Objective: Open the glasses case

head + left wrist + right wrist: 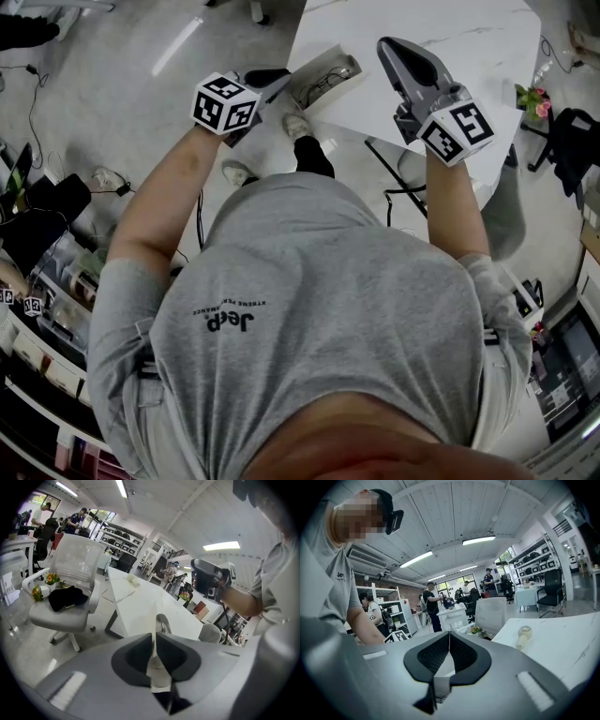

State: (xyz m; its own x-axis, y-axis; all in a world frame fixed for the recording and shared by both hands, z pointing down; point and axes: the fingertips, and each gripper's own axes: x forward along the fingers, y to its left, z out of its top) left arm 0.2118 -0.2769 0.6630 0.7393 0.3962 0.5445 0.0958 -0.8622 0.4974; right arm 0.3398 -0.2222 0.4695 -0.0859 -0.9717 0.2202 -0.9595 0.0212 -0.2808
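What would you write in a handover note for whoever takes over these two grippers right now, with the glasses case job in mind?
Left gripper: fingers nearly together, nothing clearly between them, tips close to the glasses case.
Right gripper: shut, empty, raised near the white table.
Case: at the table's edge, apparently open, glasses showing inside.
Left to do: confirm the lid is fully open.

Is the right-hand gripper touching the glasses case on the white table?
Apart. In the head view, a strip of bare white table separates the right gripper from the glasses case. The right gripper view shows its jaws closed on nothing.
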